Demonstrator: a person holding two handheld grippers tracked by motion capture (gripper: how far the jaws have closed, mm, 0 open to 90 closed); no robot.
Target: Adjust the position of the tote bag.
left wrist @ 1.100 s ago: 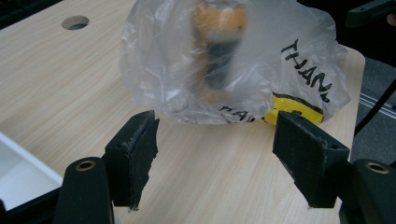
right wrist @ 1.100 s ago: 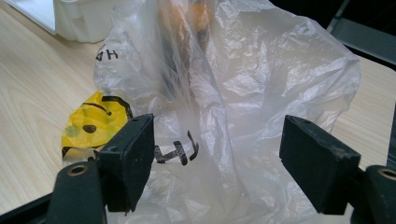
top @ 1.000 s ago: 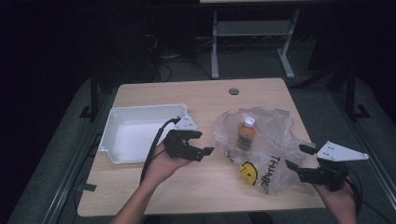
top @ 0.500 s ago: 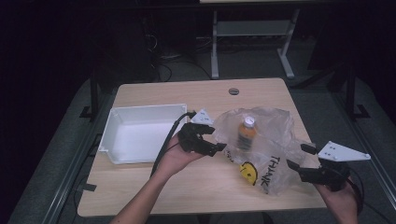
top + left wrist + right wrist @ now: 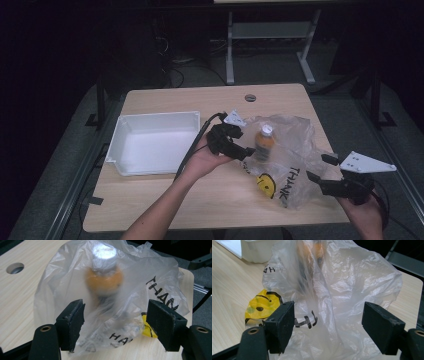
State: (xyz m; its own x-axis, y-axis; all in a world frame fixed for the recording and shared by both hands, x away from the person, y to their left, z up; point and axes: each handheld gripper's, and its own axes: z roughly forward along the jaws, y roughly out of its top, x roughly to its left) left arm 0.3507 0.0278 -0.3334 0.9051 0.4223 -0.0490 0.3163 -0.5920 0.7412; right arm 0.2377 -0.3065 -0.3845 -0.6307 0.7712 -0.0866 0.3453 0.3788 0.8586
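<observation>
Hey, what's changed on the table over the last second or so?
The left gripper moved right, away from the white tray, up to the clear plastic bag; its open jaws now straddle the bag's edge near the orange bottle inside, without closing. The right gripper, bag, bottle and tray stayed put.

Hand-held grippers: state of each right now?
Left hand-held gripper: open, jaws either side of the plastic bag, not clamped.
Right hand-held gripper: open, facing the bag, holding nothing.
</observation>
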